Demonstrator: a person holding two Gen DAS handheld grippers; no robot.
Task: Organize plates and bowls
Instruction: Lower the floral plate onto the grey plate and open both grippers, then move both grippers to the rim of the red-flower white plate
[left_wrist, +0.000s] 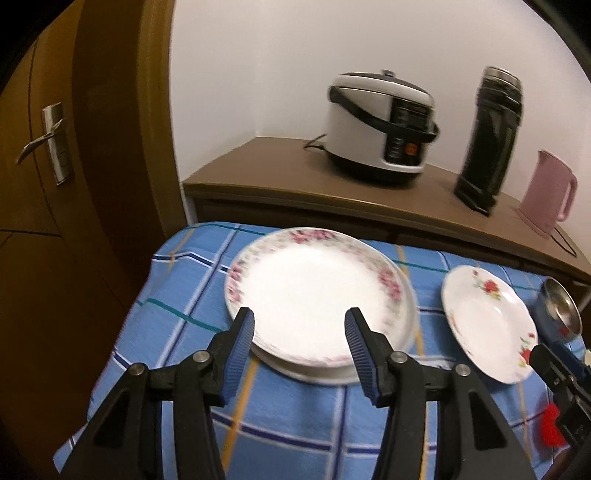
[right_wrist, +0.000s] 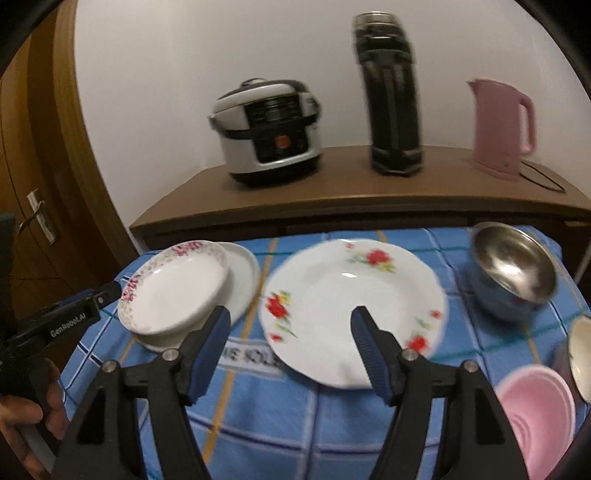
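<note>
Two plates on my tabletop (right_wrist: 332, 424): pink-rimmed plate (left_wrist: 314, 291) atop a white plate (right_wrist: 243, 277), red-flowered plate (right_wrist: 351, 314) beside; my left tongs (left_wrist: 299, 332) and right tongs (right_wrist: 290, 328) gape, empty.

This was a room in a home — most likely a kitchen or eating corner. A small table wore a blue checked cloth (right_wrist: 332, 424), and on it sat flowered plates (right_wrist: 354, 310), a shiny metal bowl (right_wrist: 517, 266) and a pink plastic bowl (right_wrist: 535, 417). Behind it stood a low brown cabinet (right_wrist: 351, 184) against a plain white wall, holding a rice cooker (right_wrist: 269, 133), a tall black thermos (right_wrist: 391, 99) and a pink kettle (right_wrist: 502, 125) — things a family uses for meals. A brown wooden door (left_wrist: 48, 147) with a metal handle stood at the left.
</note>
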